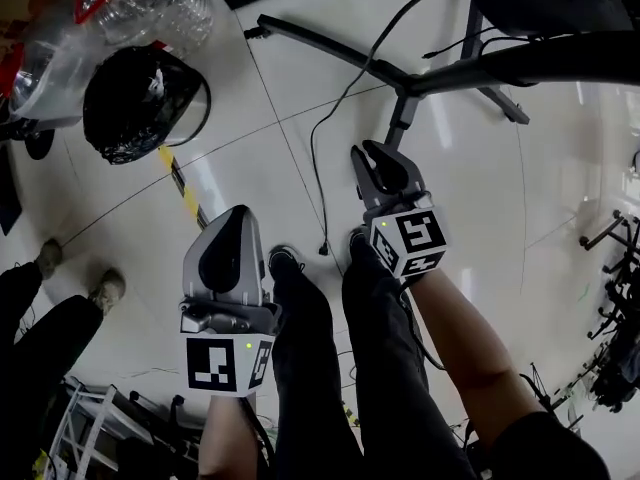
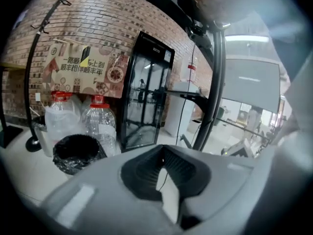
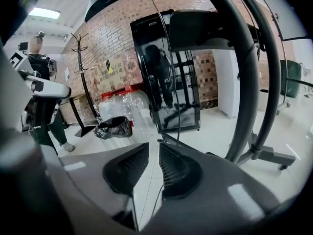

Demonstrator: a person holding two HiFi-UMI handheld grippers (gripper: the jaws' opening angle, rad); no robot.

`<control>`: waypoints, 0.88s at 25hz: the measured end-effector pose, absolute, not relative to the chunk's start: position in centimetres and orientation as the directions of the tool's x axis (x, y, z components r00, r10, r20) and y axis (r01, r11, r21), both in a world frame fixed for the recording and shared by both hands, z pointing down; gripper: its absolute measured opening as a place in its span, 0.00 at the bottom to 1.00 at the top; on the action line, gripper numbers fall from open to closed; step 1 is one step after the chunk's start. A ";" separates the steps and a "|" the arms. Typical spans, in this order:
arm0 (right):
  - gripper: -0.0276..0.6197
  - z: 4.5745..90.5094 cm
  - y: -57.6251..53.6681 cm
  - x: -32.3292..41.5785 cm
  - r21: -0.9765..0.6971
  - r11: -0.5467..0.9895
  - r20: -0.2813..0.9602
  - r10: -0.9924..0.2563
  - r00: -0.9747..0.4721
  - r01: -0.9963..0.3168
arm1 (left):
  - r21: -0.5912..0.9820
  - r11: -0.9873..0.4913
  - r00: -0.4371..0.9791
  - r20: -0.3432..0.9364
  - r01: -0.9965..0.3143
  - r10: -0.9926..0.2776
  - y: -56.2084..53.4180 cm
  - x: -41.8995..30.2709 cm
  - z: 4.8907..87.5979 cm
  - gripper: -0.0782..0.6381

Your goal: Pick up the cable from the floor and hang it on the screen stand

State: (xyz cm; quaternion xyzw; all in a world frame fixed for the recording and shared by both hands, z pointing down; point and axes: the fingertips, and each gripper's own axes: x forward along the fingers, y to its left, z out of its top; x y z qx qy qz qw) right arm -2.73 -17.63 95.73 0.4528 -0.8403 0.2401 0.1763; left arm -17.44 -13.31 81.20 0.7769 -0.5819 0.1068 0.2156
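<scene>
A thin black cable (image 1: 314, 168) lies on the white tiled floor, running from the screen stand (image 1: 401, 118) down to its loose end (image 1: 323, 250) by my feet. My right gripper (image 1: 365, 150) hangs over the floor just right of the cable, close to the stand's pole. Its jaws stand a little apart with nothing between them. In the right gripper view (image 3: 154, 145) floor and cable show through that gap, and the stand's pole (image 3: 247, 82) rises at the right. My left gripper (image 1: 238, 212) is lower left of the cable, jaw tips together (image 2: 164, 150) and empty.
A black bag-lined bin (image 1: 140, 103) and large water bottles (image 1: 150, 8) stand at upper left. Yellow-black tape (image 1: 185, 190) marks the floor. Another person's shoes (image 1: 105, 288) are at left and my own legs (image 1: 310, 358) below. A glass-door cabinet (image 2: 146, 97) stands by the brick wall.
</scene>
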 end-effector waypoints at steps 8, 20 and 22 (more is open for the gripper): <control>0.20 105.0 -17.5 -3.8 -0.308 0.408 0.588 -0.629 -0.509 -0.859 | 0.205 -0.234 0.305 0.465 -0.950 -0.831 -12.7 -17.4 87.9 0.12; 0.32 117.2 -18.9 -5.8 -0.407 0.246 0.669 -0.576 -0.470 -0.880 | 0.212 -0.240 0.316 0.484 -0.947 -0.816 -12.5 -18.1 93.3 0.12; 0.35 118.8 -19.2 -5.9 -0.407 0.225 0.685 -0.566 -0.459 -0.885 | 0.214 -0.234 0.311 0.482 -0.948 -0.819 -12.6 -18.5 93.8 0.12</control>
